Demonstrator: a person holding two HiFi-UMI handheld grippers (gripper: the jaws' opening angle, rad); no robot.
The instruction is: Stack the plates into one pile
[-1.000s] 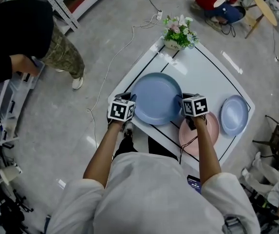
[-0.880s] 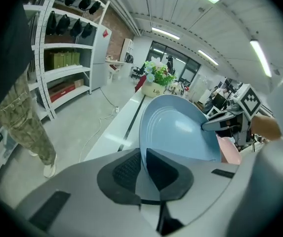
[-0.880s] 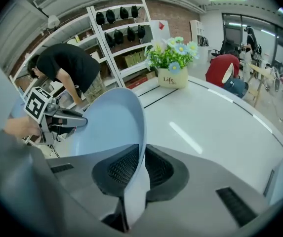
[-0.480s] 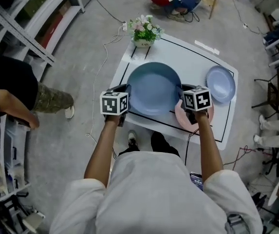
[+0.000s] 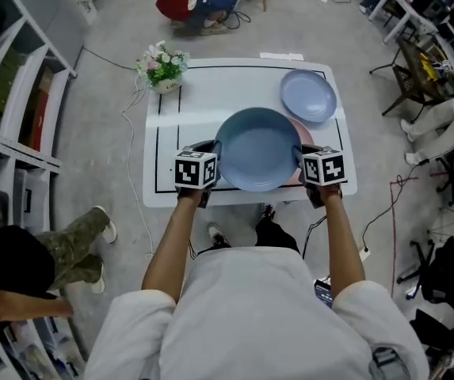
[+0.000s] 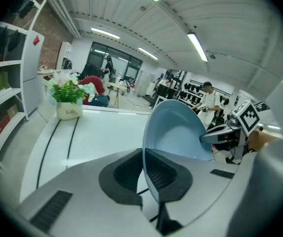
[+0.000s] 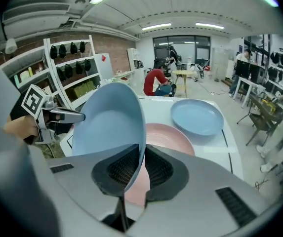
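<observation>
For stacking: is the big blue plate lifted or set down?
Lifted: left gripper and right gripper hold the big blue plate above the pink plate.

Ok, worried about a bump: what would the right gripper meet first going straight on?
The right gripper grips the large blue plate, which fills its line; beyond it, likely the pink plate, depth unclear.

Left gripper point(image 6: 143, 173), seen along its own jaws. Both ribbed pads point(image 6: 124, 172) are closed on the near rim of a large blue plate point(image 6: 178, 132), which runs edge-on between them with its hollow face turned right. At the plate's far rim the right gripper point(image 6: 204, 138) meets it, its marker cube point(image 6: 248, 116) above. Beyond lies a white table point(image 6: 101, 127) ruled with black lines. A potted flower plant point(image 6: 68, 98) stands at its far left.
</observation>
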